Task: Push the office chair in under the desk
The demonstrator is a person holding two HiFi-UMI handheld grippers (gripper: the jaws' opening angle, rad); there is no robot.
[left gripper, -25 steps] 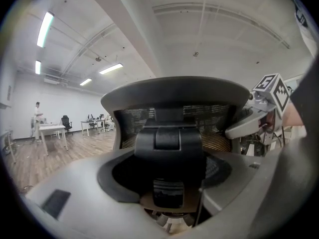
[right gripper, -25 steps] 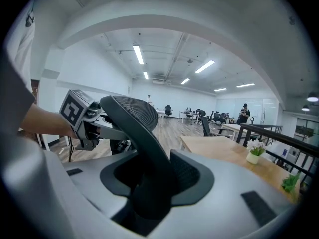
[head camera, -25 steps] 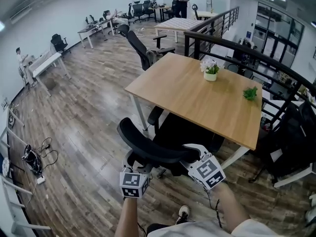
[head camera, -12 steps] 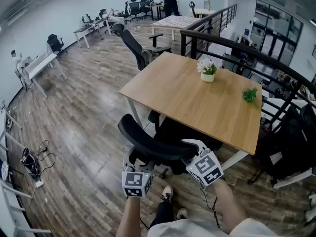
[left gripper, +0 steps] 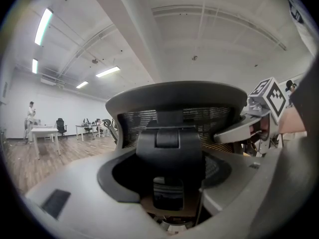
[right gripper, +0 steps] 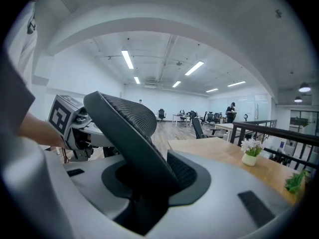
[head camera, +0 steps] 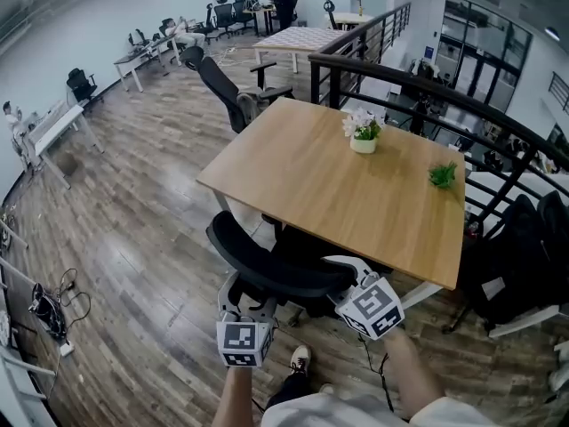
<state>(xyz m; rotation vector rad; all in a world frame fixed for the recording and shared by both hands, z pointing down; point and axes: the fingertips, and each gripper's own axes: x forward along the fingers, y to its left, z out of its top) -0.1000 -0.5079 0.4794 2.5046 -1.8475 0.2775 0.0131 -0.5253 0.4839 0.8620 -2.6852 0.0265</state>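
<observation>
A black mesh office chair stands at the near edge of the wooden desk, its seat partly under the top. My left gripper is at the left part of the backrest; in the left gripper view the chair fills the frame and its back bracket sits gripped in the left gripper. My right gripper holds the right end of the backrest rim. In the right gripper view the rim of the chair runs down into the right gripper, whose jaws have just been closing on it.
A white pot of flowers and a small green plant stand on the desk. A second black chair is at the far side. A black railing runs along the right, cables lie at the left, and my shoe is behind the chair.
The chair has rolled toward the desk and sits further under it. Both grippers moved forward with the backrest, and my foot has stepped up behind.
</observation>
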